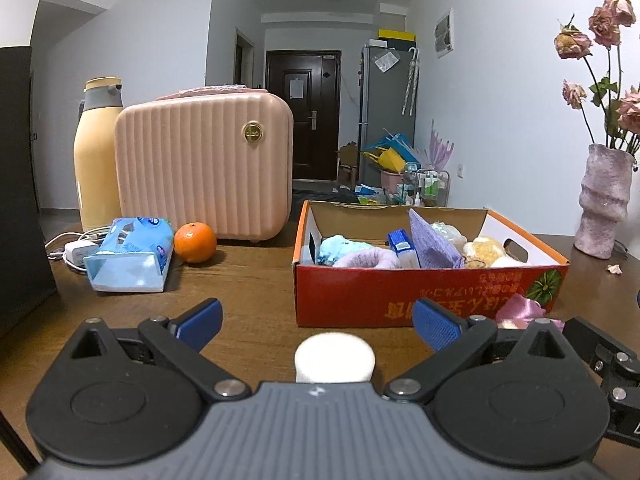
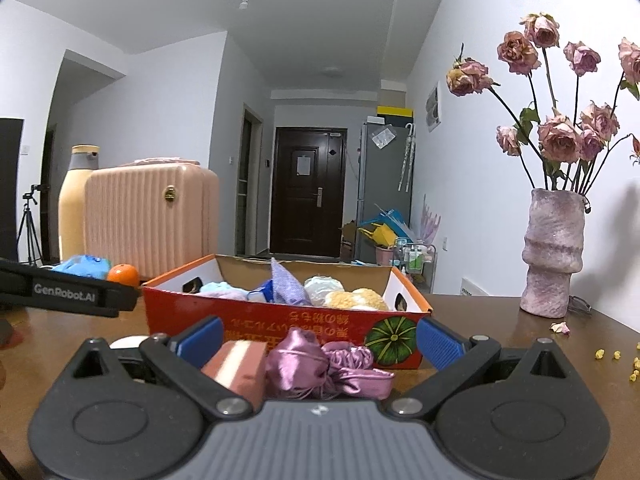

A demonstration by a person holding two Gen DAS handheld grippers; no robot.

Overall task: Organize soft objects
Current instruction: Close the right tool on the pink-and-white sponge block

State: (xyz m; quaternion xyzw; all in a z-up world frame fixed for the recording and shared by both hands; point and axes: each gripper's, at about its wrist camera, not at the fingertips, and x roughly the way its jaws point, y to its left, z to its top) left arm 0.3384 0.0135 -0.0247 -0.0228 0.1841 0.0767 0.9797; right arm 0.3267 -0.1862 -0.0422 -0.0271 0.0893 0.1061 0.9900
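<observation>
The left hand-held gripper (image 1: 316,322) was held low and level, pointing forward, its two blue-padded fingers (image 1: 200,322) spread wide with nothing between the pads. Its black linkage arms fanned outward from the grey ribbed body at the bottom of its own view. The right hand-held gripper (image 2: 318,338) sat just to the right of the left one, also low and level, with its blue fingers (image 2: 438,342) equally wide apart and not closed on anything. In the right wrist view, part of the left hand-held gripper's black side showed at the left edge
</observation>
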